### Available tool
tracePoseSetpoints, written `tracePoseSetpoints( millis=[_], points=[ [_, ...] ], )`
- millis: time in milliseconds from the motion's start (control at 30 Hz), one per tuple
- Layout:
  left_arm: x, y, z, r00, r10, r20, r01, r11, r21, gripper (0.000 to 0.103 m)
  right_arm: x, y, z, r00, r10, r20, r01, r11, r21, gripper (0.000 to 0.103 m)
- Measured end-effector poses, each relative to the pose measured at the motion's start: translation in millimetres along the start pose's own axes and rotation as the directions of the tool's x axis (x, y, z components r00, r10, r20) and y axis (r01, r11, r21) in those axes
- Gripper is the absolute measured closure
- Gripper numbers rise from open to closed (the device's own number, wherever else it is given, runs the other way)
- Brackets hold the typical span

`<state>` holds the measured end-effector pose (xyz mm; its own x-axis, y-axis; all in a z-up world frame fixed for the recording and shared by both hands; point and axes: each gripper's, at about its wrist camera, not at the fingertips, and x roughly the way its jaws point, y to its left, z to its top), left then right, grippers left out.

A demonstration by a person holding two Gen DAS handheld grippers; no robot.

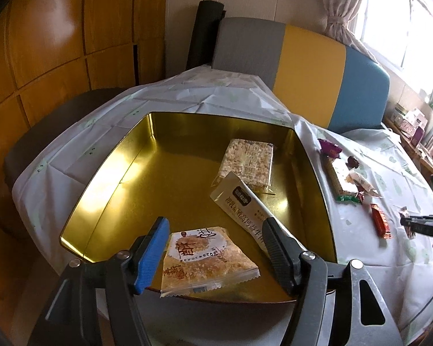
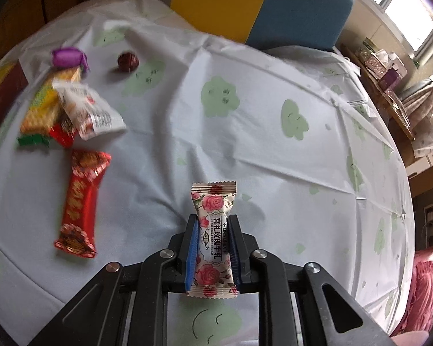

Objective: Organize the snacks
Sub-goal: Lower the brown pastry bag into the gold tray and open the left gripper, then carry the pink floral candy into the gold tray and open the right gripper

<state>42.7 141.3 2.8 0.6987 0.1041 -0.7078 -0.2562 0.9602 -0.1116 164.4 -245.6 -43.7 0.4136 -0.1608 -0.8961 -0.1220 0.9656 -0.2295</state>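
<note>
A gold tin box (image 1: 106, 178) stands open on the white tablecloth. In it lie a rice-cracker packet (image 1: 249, 160), a long white sachet (image 1: 242, 204) and an orange-and-white pastry packet (image 1: 207, 259). My left gripper (image 1: 216, 239) is open above the tin's near edge, over the pastry packet, holding nothing. My right gripper (image 2: 212, 236) is shut on a rose-patterned nougat packet (image 2: 213, 230), held above the cloth. Loose snacks lie at the left of the right wrist view: a red bar (image 2: 80, 201), a white packet (image 2: 89, 109), a yellow wafer bar (image 2: 43, 106), a purple candy (image 2: 67, 56) and a dark round candy (image 2: 128, 62).
A grey, yellow and blue sofa back (image 1: 309, 66) stands behind the round table (image 2: 274, 144). A wooden wardrobe (image 1: 57, 43) is at the left. A shelf with boxes (image 2: 384, 69) and a window are at the right. Pink cloth (image 2: 427, 288) lies beyond the table's right edge.
</note>
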Motion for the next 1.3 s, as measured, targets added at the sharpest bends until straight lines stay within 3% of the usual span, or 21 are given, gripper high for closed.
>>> tracePoseSetpoints(
  millis=[200, 333, 500, 600, 700, 933, 1167, 1300],
  points=[
    [-6, 1, -2, 1.0, -0.014, 0.016, 0.014, 1.0, 0.004, 0.035, -38, 9, 13, 0.992, 0.088, 0.09, -0.09, 0.996, 0.02, 0.084],
    [-10, 6, -3, 1.0, -0.01, 0.025, 0.01, 1.0, -0.007, 0.035, -65, 45, 22, 0.965, 0.223, 0.14, -0.221, 0.975, -0.036, 0.084],
    [-16, 19, 0, 0.999, 0.01, 0.049, -0.008, 0.999, -0.04, 0.035, -99, 113, 32, 0.887, 0.431, 0.163, -0.412, 0.9, -0.142, 0.084],
    [-16, 25, 1, 0.998, 0.019, 0.053, -0.016, 0.998, -0.056, 0.035, -114, 155, 37, 0.838, 0.522, 0.158, -0.492, 0.849, -0.195, 0.084],
    [-15, 30, -1, 0.999, 0.023, 0.049, -0.02, 0.998, -0.064, 0.035, -122, 191, 39, 0.806, 0.576, 0.139, -0.536, 0.808, -0.245, 0.084],
    [-11, 33, -3, 0.999, 0.018, 0.037, -0.016, 0.997, -0.071, 0.035, -102, 242, 40, 0.808, 0.586, 0.065, -0.55, 0.789, -0.276, 0.074],
    [-11, 25, -5, 0.999, 0.007, 0.041, -0.005, 0.999, -0.045, 0.035, -101, 234, 33, 0.801, 0.59, 0.098, -0.554, 0.794, -0.252, 0.073],
    [-12, 17, -5, 0.999, -0.005, 0.042, 0.007, 1.0, -0.024, 0.035, -104, 210, 27, 0.782, 0.604, 0.152, -0.574, 0.794, -0.202, 0.073]
  ],
)
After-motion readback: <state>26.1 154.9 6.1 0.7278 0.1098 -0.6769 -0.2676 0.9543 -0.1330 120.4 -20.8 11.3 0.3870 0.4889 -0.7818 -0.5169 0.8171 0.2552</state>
